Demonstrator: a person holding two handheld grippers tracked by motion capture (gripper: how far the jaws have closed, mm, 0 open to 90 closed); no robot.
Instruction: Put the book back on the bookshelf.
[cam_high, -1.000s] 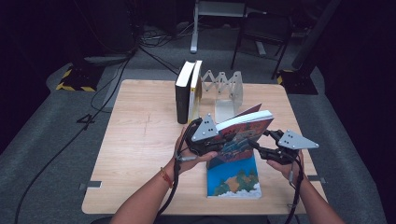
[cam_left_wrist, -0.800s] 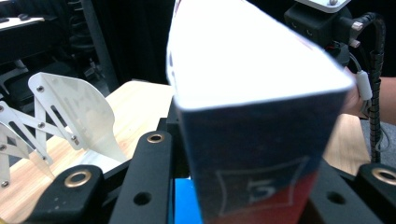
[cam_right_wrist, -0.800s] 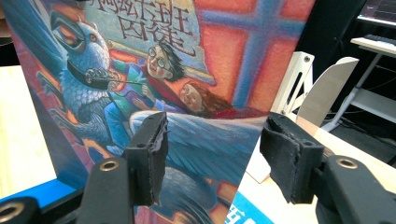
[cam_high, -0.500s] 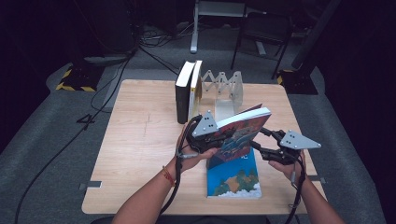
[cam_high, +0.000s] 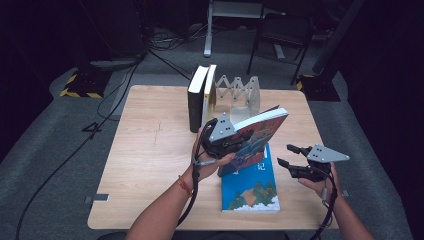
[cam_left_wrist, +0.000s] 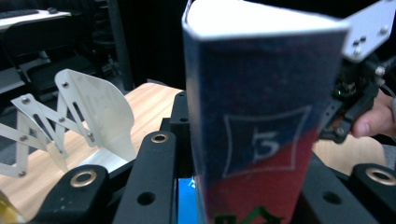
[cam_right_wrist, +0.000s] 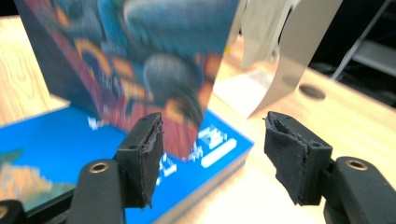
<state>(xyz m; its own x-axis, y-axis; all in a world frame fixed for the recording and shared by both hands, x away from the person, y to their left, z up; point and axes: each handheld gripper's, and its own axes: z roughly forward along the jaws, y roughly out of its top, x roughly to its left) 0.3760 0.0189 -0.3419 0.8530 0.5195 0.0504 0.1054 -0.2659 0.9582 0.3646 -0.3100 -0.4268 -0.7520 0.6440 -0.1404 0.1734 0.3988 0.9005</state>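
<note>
We have the red-and-blue book (cam_high: 255, 135) pinched in the left claw (cam_high: 235, 145), lifted off the blue book (cam_high: 250, 187), the right claw (cam_high: 289, 156) spread and just been opening; next, we judge, stand it in the far rack (cam_high: 240, 92)

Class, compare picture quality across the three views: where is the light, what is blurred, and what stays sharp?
High view: the table is lit while the floor and room around it fall into darkness. Left gripper view: the held book sits very close and is soft, the folding metal rack sharper. Right gripper view: the claw pads are crisp, the book's cover is smeared.
</note>
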